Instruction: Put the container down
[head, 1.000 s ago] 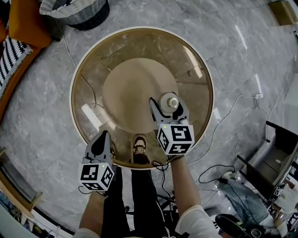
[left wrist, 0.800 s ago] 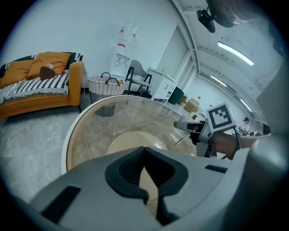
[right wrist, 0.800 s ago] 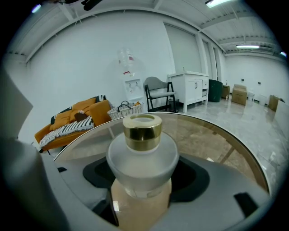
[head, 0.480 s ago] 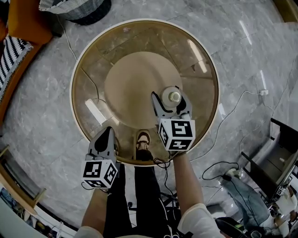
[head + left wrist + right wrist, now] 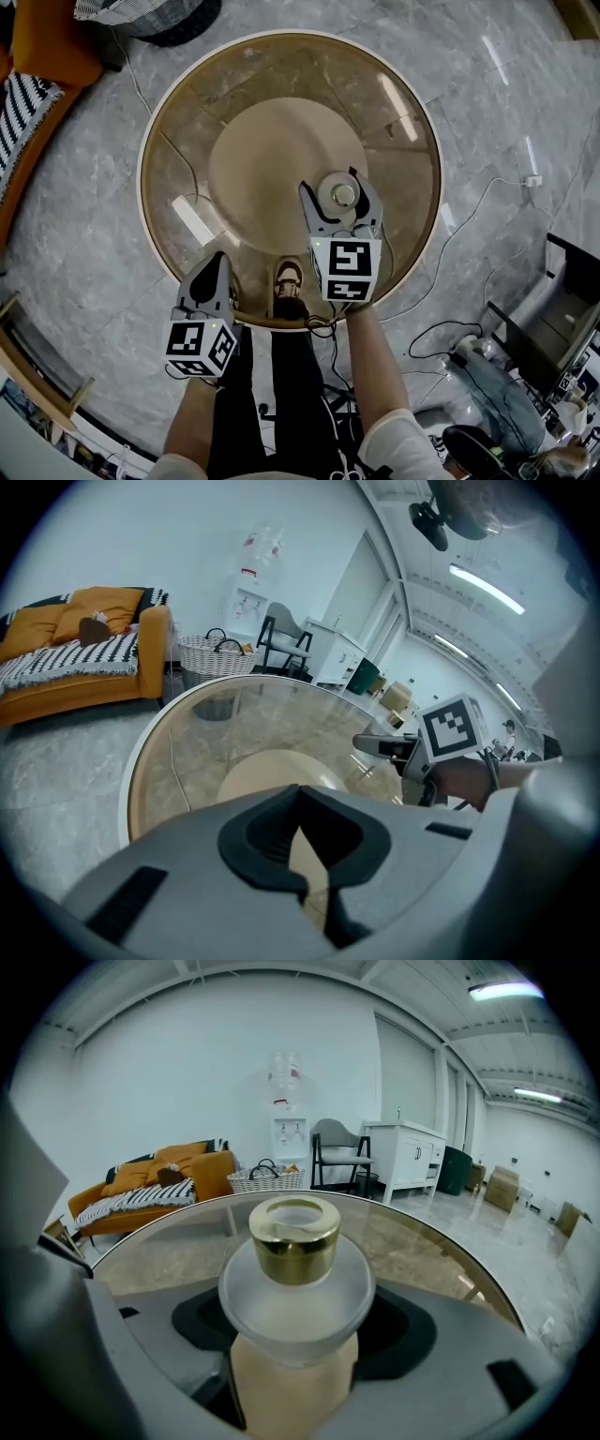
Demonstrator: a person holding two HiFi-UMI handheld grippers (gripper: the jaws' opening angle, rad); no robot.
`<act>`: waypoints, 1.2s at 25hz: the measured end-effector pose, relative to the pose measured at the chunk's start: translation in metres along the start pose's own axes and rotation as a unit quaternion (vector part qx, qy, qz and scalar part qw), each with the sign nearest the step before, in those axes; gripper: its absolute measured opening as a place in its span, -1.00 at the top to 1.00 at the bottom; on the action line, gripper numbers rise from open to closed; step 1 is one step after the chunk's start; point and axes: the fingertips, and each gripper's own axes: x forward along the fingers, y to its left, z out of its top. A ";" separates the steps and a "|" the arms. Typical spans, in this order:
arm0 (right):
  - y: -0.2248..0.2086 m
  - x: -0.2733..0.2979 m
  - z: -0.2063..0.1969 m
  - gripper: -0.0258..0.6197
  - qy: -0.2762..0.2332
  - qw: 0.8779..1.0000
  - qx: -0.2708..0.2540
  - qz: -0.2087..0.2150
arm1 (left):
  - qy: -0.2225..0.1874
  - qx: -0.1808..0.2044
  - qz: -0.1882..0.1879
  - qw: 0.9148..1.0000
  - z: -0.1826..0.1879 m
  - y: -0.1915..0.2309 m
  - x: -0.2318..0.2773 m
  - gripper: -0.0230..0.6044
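Little has changed in the last second: the right hand-held gripper [image 5: 332,187] stays clenched on the upright gold-capped container [image 5: 341,195] at 4 o'clock over the glass surface [image 5: 234,84], so release looks pending; the left hand-held gripper [image 5: 214,264] idles clenched and empty at 7 o'clock.

**Bright, even room light, glare on the glass**

Ceiling strip lights [image 5: 506,990] lit the white room brightly and evenly. In the head view they reflected as pale streaks of glare across the glass tabletop [image 5: 178,122]. Shadows were faint and soft-edged. Both gripper views bulged with wide-angle distortion and fell to black at the corners. The container [image 5: 295,1307], very close to the lens, looked slightly soft, while the room behind it stayed sharp.
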 end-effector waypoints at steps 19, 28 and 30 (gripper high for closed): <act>0.003 -0.020 -0.006 -0.12 0.018 0.997 0.068 -0.016 | 0.000 0.010 -0.009 1.000 0.015 0.003 -0.026 0.90; 0.017 -0.091 0.011 -0.12 0.031 0.991 0.116 -0.063 | -0.031 0.045 -0.036 0.998 0.079 -0.015 -0.092 0.90; 0.023 -0.117 0.018 -0.12 0.028 0.989 0.129 -0.070 | -0.041 0.055 -0.044 0.997 0.094 -0.023 -0.111 0.90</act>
